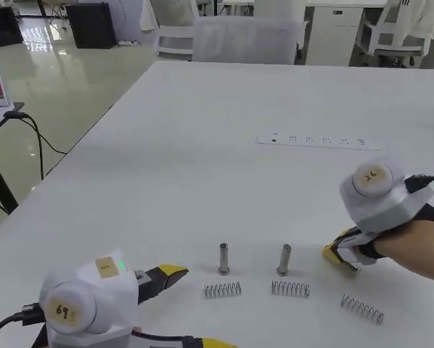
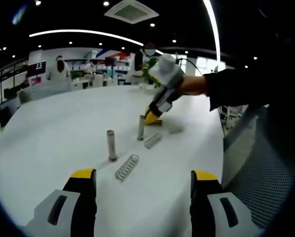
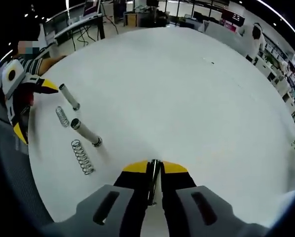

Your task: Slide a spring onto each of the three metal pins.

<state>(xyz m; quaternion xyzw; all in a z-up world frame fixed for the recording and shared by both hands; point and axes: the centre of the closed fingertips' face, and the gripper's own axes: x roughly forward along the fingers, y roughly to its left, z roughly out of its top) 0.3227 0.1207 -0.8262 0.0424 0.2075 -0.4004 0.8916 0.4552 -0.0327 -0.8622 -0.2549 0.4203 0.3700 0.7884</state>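
On the near side of the power strip [image 1: 317, 140] I count three springs [image 1: 290, 289] lying flat and two metal pins [image 1: 223, 259] standing upright. One more thin metal rod [image 3: 151, 190], maybe a third pin, is clamped between the jaws of the right gripper [image 3: 154, 166]. The power strip is only one.

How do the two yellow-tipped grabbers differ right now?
The left gripper has its jaws wide apart; the right gripper has its jaws closed. The left gripper holds nothing; the right gripper pinches a thin metal pin. Both have yellow tips and white bodies.
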